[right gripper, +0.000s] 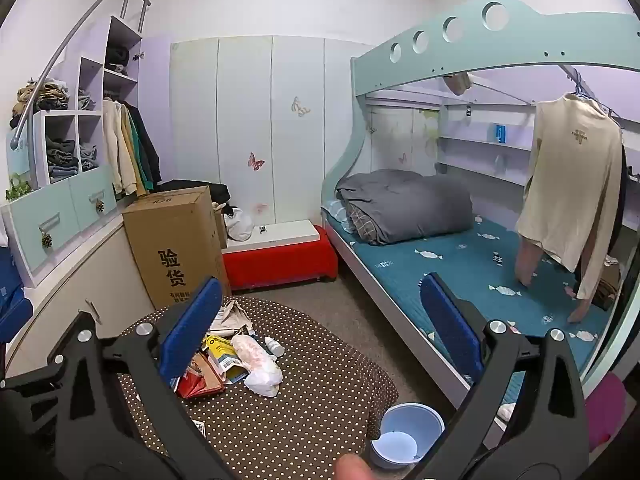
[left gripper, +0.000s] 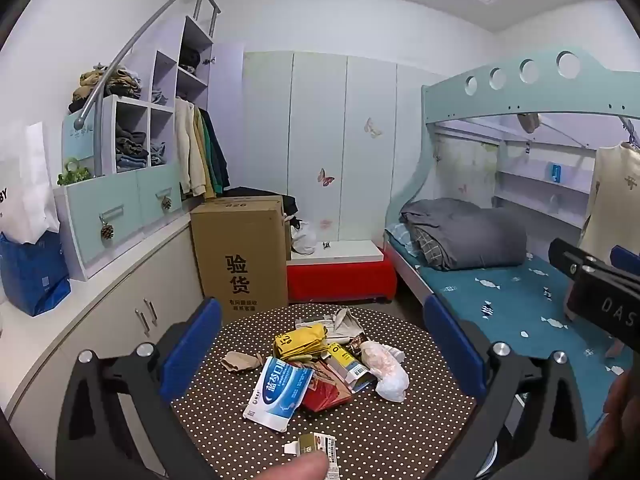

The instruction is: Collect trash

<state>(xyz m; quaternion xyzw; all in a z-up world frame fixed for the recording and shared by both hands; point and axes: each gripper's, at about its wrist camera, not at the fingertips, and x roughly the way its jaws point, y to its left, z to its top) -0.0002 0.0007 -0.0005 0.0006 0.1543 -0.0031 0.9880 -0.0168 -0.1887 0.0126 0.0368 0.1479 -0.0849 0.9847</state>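
Note:
A pile of trash lies on a round brown polka-dot table (left gripper: 360, 432): a blue-white pouch (left gripper: 278, 394), a yellow wrapper (left gripper: 300, 342), a red packet (left gripper: 326, 394), a yellow-white carton (left gripper: 350, 364), a white plastic bag (left gripper: 386, 368), crumpled brown paper (left gripper: 240, 361). A small torn carton (left gripper: 316, 444) lies at the near edge. My left gripper (left gripper: 320, 344) is open and empty above the pile. My right gripper (right gripper: 320, 320) is open and empty, to the right of the pile (right gripper: 240, 360). A light blue bin (right gripper: 408, 434) stands on the floor beside the table (right gripper: 304, 420).
A tall cardboard box (left gripper: 240, 256) and a red bench (left gripper: 340, 276) stand behind the table. A bunk bed with a teal mattress (right gripper: 472, 272) is on the right, cabinets (left gripper: 120, 320) on the left. A small white bottle (right gripper: 274, 346) lies on the table.

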